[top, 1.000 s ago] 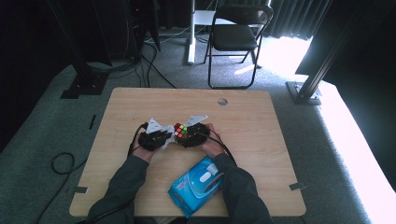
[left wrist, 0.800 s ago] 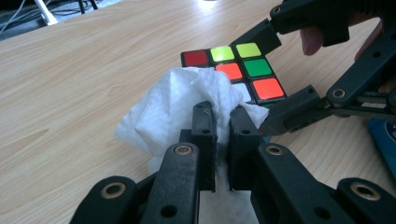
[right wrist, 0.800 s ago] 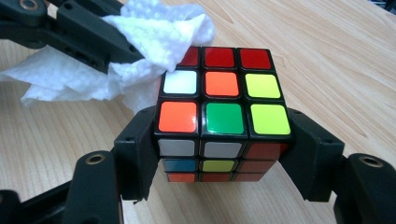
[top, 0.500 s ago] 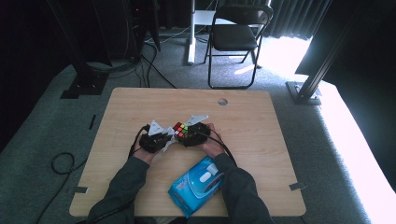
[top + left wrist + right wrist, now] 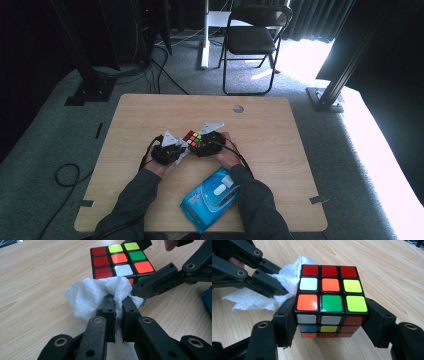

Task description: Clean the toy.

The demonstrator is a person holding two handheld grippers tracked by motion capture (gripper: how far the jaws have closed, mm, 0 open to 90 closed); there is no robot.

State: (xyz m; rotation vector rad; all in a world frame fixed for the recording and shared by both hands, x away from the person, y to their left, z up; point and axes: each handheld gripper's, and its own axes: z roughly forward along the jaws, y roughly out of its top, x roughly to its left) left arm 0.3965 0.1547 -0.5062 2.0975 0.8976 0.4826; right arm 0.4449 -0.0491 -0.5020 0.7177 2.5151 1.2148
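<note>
The left claw [image 5: 118,305] is pinched tight on a crumpled white wipe [image 5: 93,295], the tissue bunching out ahead of its tips and pressing against the near side of the puzzle cube [image 5: 120,262]. Just beyond that, the right claw [image 5: 329,322] clamps the cube [image 5: 329,290] by two opposite sides, jaws snug on the lower layers, so the cube sits upright between them on the wooden tabletop [image 5: 387,265]. From above, the two claws meet near the middle of the tabletop [image 5: 150,120], the cube [image 5: 194,138] wedged between them and both of the person's hands close behind. Nearer the person than the right claw, under the forearm, lies a blue pack of wipes [image 5: 212,197].

To my eye this is the wiping step: one claw steadies the cube, the other works the wipe on its side face. The next move likely calls for dragging the wipe across that face under light pressure while the right claw's grip stays firm, then turning the cube to present another face.
</note>
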